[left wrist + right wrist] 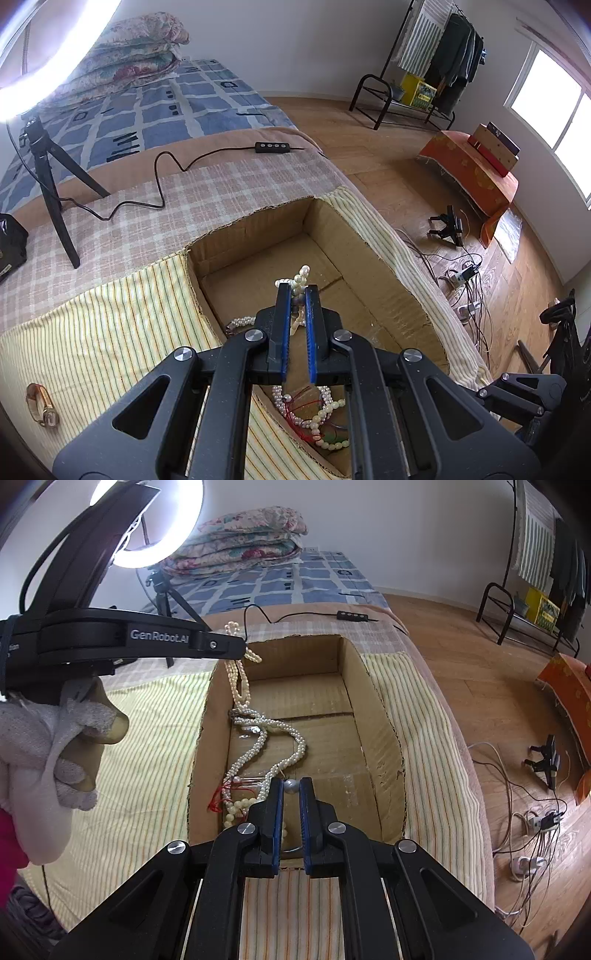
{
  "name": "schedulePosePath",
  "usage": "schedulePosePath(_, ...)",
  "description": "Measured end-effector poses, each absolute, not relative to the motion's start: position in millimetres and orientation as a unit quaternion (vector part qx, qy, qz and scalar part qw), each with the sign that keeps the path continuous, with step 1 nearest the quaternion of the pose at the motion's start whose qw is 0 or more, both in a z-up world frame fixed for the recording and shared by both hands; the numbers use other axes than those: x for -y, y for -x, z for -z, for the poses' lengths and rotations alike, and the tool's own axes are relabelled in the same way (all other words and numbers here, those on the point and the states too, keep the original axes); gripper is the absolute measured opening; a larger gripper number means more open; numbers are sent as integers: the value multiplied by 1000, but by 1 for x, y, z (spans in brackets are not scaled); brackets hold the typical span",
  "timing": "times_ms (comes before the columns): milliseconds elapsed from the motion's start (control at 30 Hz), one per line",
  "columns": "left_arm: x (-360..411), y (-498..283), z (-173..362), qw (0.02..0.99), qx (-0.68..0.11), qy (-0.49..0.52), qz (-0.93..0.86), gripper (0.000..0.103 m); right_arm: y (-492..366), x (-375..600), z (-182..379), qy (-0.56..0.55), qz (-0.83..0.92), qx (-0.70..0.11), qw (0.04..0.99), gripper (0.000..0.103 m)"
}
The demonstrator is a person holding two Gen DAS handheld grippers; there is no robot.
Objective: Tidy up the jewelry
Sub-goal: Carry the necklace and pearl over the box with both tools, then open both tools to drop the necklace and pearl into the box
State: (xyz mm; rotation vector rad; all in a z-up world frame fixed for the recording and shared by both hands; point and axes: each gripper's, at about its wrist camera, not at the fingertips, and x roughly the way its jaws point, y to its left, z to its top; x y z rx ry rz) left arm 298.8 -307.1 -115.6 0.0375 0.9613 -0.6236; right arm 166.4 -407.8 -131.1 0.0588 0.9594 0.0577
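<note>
Right wrist view: one pearl necklace (255, 734) hangs from the left tongs (296, 291), which pinch it, down into one cardboard box (373, 709) holding tangled beads. Right tongs (291, 786) pinch one grey bead (290, 786). One watch (42, 404) lies on the bed.

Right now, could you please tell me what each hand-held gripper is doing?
Left hand-held gripper: closed on the pearl necklace, lifting one end above the cardboard box.
Right hand-held gripper: closed on a grey bead.
</note>
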Motion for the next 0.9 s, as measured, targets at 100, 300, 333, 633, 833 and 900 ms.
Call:
schedulePosePath(100, 310, -301, 118, 839, -457, -18, 296, 5, -167, 408, 131, -28, -28, -462, 886, 7)
schedulePosePath(300, 314, -300, 120, 837, -460, -20, 296, 5, -168, 406, 133, -26, -29, -465, 885, 7)
schedulePosePath(333, 315, -301, 121, 837, -461, -20, 296, 5, -168, 406, 133, -26, -29, -465, 884, 7)
schedulePosePath(633, 316, -302, 121, 838, -461, -21, 293, 5, -169, 403, 137, -19, -33, -468, 883, 7)
schedulePosePath(833, 311, -306, 123, 839, -462, -22, 285, 6, -169, 401, 140, -9, -31, -469, 883, 18)
schedulePosePath(900, 310, -306, 123, 838, -465, -25, 285, 31, -168, 401, 139, -6, -27, -465, 885, 39)
